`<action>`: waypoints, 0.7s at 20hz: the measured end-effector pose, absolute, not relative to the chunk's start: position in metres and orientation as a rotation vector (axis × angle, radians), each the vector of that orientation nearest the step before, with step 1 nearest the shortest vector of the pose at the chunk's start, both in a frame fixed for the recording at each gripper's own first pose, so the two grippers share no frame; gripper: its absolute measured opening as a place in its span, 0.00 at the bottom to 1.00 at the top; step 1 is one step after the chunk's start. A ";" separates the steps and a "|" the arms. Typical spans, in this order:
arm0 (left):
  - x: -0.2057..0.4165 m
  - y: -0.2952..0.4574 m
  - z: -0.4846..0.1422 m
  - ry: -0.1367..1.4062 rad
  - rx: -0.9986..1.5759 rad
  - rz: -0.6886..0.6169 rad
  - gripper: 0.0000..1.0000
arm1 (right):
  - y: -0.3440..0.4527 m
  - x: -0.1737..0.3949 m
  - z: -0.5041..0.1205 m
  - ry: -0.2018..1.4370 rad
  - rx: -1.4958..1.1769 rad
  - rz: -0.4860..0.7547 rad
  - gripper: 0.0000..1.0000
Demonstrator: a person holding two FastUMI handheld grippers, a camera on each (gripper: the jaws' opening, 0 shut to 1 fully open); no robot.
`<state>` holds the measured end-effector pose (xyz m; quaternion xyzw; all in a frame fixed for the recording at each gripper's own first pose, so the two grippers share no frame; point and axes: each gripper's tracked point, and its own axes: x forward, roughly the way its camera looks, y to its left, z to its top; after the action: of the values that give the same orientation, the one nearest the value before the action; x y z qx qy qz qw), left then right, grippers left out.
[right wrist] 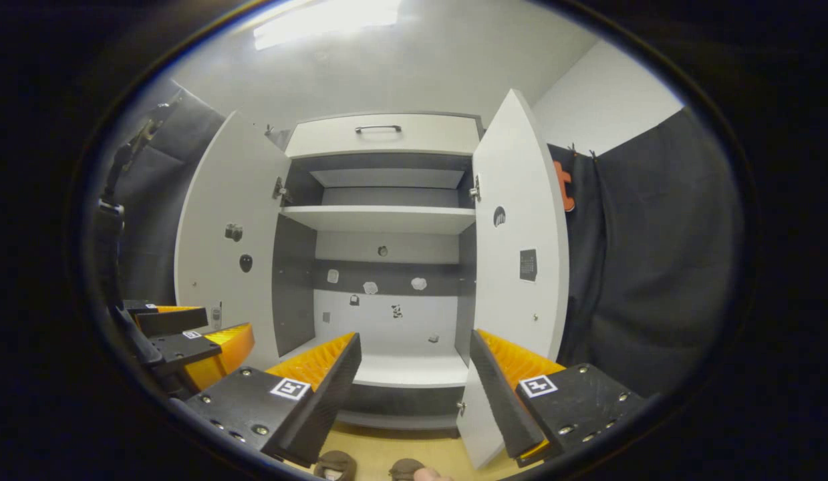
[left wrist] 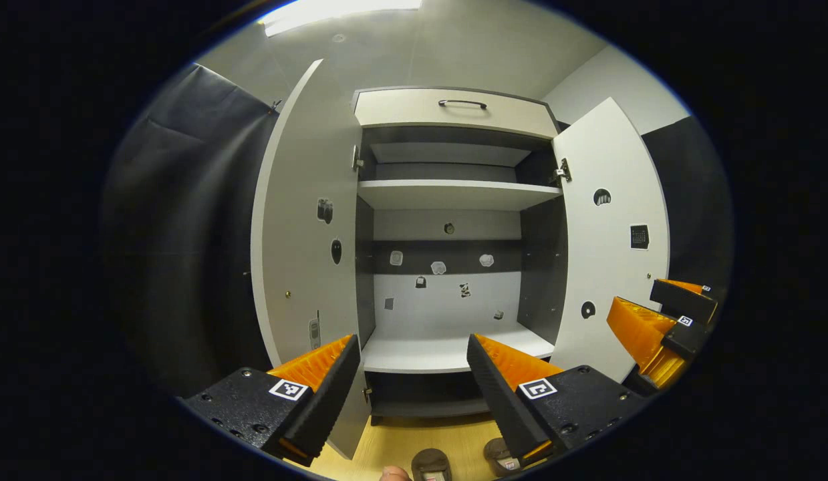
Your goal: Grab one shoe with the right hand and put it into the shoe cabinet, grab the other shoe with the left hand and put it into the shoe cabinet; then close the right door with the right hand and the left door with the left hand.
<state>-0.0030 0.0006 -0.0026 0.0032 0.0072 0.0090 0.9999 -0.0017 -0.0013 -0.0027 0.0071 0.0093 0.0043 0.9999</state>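
Shoes (left wrist: 430,464) lay on the near floor (left wrist: 400,441); cabinet (left wrist: 454,194) stood far, both doors wide; left gripper (left wrist: 414,374) and right gripper (right wrist: 414,374) gaped, grasping nothing.

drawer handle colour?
Dark, black-looking handle on a pale drawer; clearest in the left gripper view.

Two shoes (left wrist: 432,465) (left wrist: 501,455) are seen on the floor. One shoe cabinet (left wrist: 454,194) is counted, with two open doors (left wrist: 307,227) (left wrist: 611,240) and one drawer (left wrist: 454,110). Two grippers (left wrist: 414,381) (left wrist: 661,321) are counted.
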 end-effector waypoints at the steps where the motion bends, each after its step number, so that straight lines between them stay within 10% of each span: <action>1: -0.004 0.001 -0.003 0.014 0.007 0.020 0.98 | -0.002 -0.002 -0.003 0.019 0.014 0.008 0.97; 14: -0.010 0.022 -0.002 0.022 0.017 0.076 0.98 | 0.023 -0.034 -0.180 0.322 0.019 0.104 0.98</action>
<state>-0.0101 0.0219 -0.0018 0.0084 0.0111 0.0378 0.9992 -0.0338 0.0226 -0.1796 0.0094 0.1603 0.0520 0.9857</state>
